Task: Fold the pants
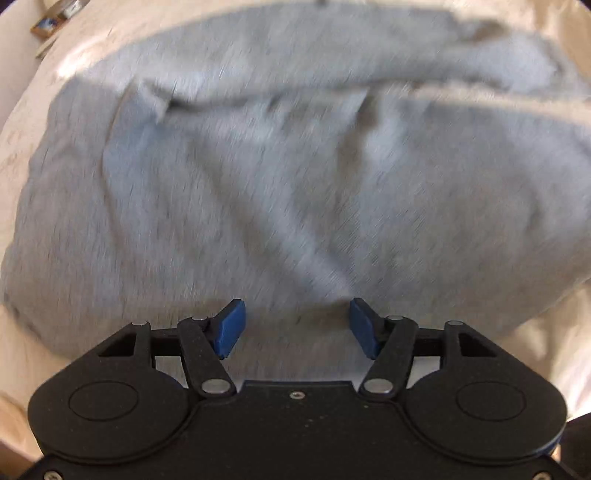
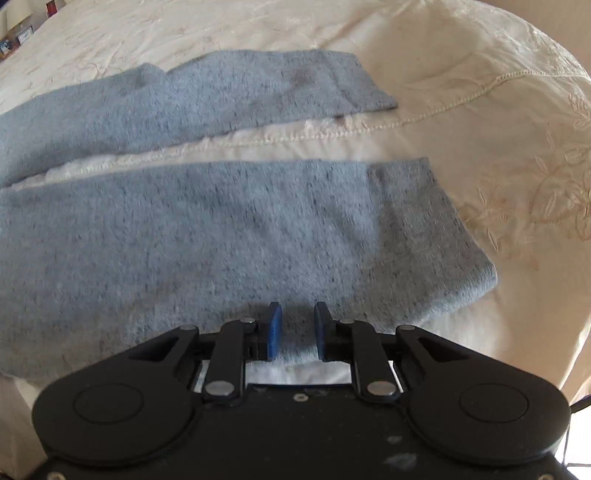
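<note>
Grey sweatpants (image 1: 295,184) lie spread on a cream bedspread (image 1: 22,147); the left wrist view is blurred and shows their wide upper part with creases. My left gripper (image 1: 297,326) hovers over the near edge of this part, open, with nothing between its blue pads (image 1: 231,328). In the right wrist view the two legs lie side by side with a strip of bedspread between them: the near leg (image 2: 221,240) and the far leg (image 2: 184,96), cuffs to the right. My right gripper (image 2: 297,330) stands at the near leg's near edge, its jaws a narrow gap apart over flat fabric.
The embroidered bedspread (image 2: 480,129) stretches to the right of and behind the cuffs, with a stitched seam across it. Small items (image 1: 55,18) sit off the bed at the top left, and shelf clutter (image 2: 18,37) shows in the far left corner.
</note>
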### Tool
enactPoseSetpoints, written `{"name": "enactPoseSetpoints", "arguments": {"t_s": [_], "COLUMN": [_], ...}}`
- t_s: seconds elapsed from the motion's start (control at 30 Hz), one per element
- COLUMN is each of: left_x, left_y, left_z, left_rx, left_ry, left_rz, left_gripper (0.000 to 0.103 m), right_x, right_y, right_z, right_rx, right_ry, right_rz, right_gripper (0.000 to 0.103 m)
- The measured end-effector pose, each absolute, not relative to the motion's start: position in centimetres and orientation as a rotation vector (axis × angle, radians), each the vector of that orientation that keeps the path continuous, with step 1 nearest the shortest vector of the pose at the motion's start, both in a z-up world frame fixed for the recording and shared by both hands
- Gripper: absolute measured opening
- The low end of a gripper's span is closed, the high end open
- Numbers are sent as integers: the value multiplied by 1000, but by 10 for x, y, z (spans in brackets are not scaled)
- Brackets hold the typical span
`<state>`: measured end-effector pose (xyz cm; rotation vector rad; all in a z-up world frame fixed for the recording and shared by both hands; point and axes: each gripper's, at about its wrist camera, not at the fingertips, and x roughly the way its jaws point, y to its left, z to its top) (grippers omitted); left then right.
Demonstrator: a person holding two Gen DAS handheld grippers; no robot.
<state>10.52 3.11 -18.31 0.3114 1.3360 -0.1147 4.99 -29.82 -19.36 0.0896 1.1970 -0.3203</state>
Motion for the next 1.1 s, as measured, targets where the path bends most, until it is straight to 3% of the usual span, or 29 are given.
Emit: {"name": "enactPoseSetpoints", "arguments": {"t_s": [0.17, 0.43, 0.6, 0.77, 1.1], "left_x": [132, 207, 255, 259, 252], "left_y": [44, 39, 35, 27, 23], "left_z": [-162, -55, -17, -19, -56], "left_rx": [202, 179, 145, 141, 188], "left_ry": [1382, 1129, 996, 965, 1091], "left_rz": [-49, -55, -52, -31, -14], "left_gripper": [60, 60, 60, 61, 61], "right_x": [52, 119, 186, 255, 359], "right_y": [-322, -351, -360, -369, -376], "right_z": [-184, -103, -76, -76, -148], "right_rx": [197, 238, 269, 377, 626], "right_ry": [1224, 1076, 1051, 1081, 1157], "right_rz": [-394, -394, -385, -416, -541], "right_gripper": [16, 19, 24, 26, 26]}}
